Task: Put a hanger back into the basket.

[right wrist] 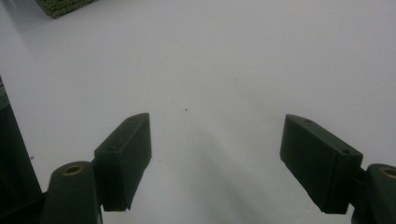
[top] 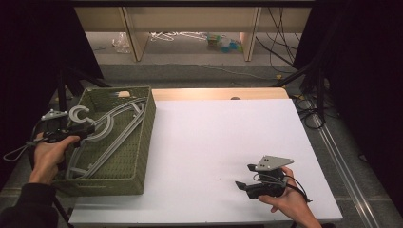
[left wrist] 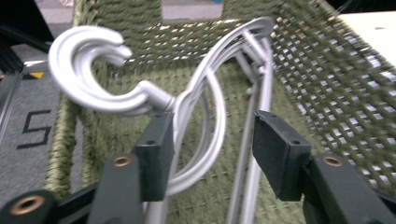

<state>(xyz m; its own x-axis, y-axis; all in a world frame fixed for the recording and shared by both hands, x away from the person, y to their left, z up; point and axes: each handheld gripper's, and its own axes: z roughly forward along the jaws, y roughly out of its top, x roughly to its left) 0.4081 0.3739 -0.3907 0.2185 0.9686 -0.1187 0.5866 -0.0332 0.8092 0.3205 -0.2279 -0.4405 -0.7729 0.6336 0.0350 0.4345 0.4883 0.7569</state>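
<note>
Several grey plastic hangers [top: 115,124] lie stacked in a green woven basket [top: 139,156] at the table's left end. Their hooks [left wrist: 84,70] stick up over the basket's left rim. My left gripper [top: 86,132] reaches in over that rim. In the left gripper view its jaws stand apart around the hanger necks [left wrist: 187,100]: the left pad [left wrist: 156,149] is against a neck, the right pad [left wrist: 280,149] is clear of it, so the left gripper [left wrist: 212,135] is open. My right gripper [top: 243,175] rests low over the white table top at the front right, open, with bare table between its jaws [right wrist: 217,144].
The white table top [top: 223,137] stretches from the basket to the right edge, with a wooden strip [top: 218,93] behind it. Beyond the table are wooden shelf legs [top: 133,33], clutter on the floor [top: 223,42] and cables [top: 309,114] at the right.
</note>
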